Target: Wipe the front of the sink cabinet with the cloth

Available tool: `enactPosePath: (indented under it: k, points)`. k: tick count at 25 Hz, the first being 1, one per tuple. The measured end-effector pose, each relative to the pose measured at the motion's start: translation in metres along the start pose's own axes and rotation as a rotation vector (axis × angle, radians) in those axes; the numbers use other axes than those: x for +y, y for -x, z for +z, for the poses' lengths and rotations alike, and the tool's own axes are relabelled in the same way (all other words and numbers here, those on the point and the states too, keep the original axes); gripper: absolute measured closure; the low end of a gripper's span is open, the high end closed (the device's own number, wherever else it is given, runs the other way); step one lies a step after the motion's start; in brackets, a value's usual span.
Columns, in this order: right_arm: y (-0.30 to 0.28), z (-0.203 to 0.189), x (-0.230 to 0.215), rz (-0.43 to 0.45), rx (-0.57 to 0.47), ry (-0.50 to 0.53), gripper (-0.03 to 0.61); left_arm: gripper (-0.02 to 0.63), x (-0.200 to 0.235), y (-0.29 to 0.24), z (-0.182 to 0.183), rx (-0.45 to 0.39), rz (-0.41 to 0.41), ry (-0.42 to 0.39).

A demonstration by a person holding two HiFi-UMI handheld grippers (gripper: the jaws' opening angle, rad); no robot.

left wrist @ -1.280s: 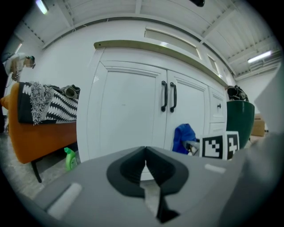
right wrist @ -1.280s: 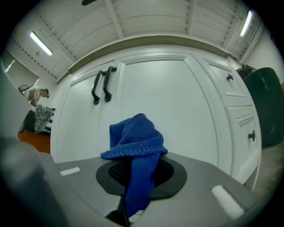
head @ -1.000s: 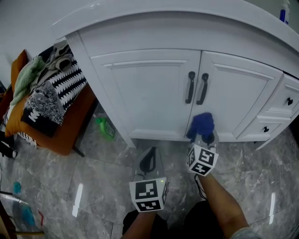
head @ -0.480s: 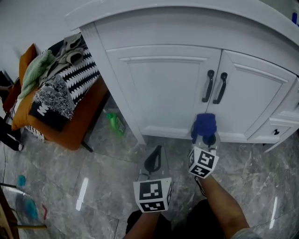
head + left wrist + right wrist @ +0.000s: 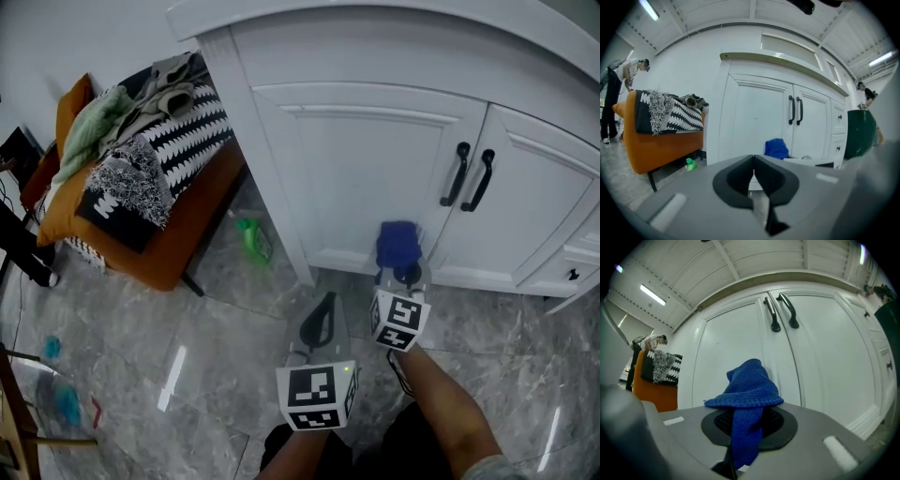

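**Blue cloth at the foot of the white sink cabinet**

The right gripper [image 5: 402, 274] is clamping its jaws on a blue cloth [image 5: 397, 242], which is bunching up above them and hanging down between them. The cloth is sitting low on the left-hand door [image 5: 366, 169] of the white sink cabinet [image 5: 281, 178], near the door's bottom inner corner and below the two black handles [image 5: 457, 174]. Whether it is actually touching the paint, I cannot tell.

The left gripper [image 5: 319, 314] is hanging beside it, a little further back from the cabinet and over the floor [image 5: 216, 319], with its jaws closed together on nothing.

The door panels are looking smooth and clean white under a curved white counter edge [image 5: 375, 14], with small drawers [image 5: 572, 272] at the far right. The floor is grey, glossy marble-patterned tile catching streaks of ceiling light. To the left, an orange seat [image 5: 178, 239] is carrying a heap of clothes and patterned fabric [image 5: 141, 141], and a green bottle [image 5: 251, 236] is lying on the tile between the seat and the cabinet's corner.
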State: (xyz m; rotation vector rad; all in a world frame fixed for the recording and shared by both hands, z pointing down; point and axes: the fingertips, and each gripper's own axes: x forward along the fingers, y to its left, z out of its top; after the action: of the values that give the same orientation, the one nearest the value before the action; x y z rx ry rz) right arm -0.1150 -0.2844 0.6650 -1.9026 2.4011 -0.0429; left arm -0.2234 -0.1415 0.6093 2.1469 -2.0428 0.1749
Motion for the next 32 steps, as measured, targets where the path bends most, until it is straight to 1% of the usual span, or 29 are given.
enactPosePath:
  k: [2, 9, 12, 15, 20, 25, 27, 29, 30, 32]
  points:
    - [-0.003, -0.003, 0.008, -0.003, 0.003, -0.009, 0.511, 0.603, 0.002, 0.002, 0.000, 0.001, 0.000, 0.005]
    - [-0.017, -0.015, 0.068, 0.104, 0.014, 0.002, 0.509, 0.603, 0.022, 0.014, 0.003, -0.010, 0.025, 0.012]
    - [-0.021, -0.015, 0.083, 0.137, 0.005, -0.006, 0.509, 0.603, 0.027, 0.016, 0.004, -0.017, 0.032, 0.007]
    - [-0.026, -0.018, 0.100, 0.168, 0.034, -0.020, 0.509, 0.603, 0.030, 0.015, 0.003, -0.018, 0.032, 0.011]
    - [-0.034, -0.024, 0.148, 0.305, 0.101, 0.017, 0.504, 0.603, 0.039, 0.019, 0.005, -0.026, 0.045, 0.028]
    - [-0.038, -0.026, 0.158, 0.332, 0.086, -0.016, 0.505, 0.603, 0.050, 0.022, 0.009, -0.043, 0.059, 0.038]
    - [-0.039, -0.029, 0.158, 0.358, 0.107, -0.028, 0.505, 0.603, 0.053, 0.021, 0.011, -0.046, 0.056, 0.043]
    - [-0.041, -0.029, 0.162, 0.409, 0.152, -0.041, 0.505, 0.603, 0.055, 0.021, 0.015, -0.052, 0.055, 0.050]
    - [-0.040, -0.030, 0.167, 0.449, 0.181, -0.047, 0.505, 0.603, 0.054, 0.021, 0.015, -0.052, 0.057, 0.052]
    - [-0.031, -0.037, 0.175, 0.557, 0.254, -0.037, 0.505, 0.603, 0.049, 0.020, 0.010, -0.045, 0.055, 0.054]
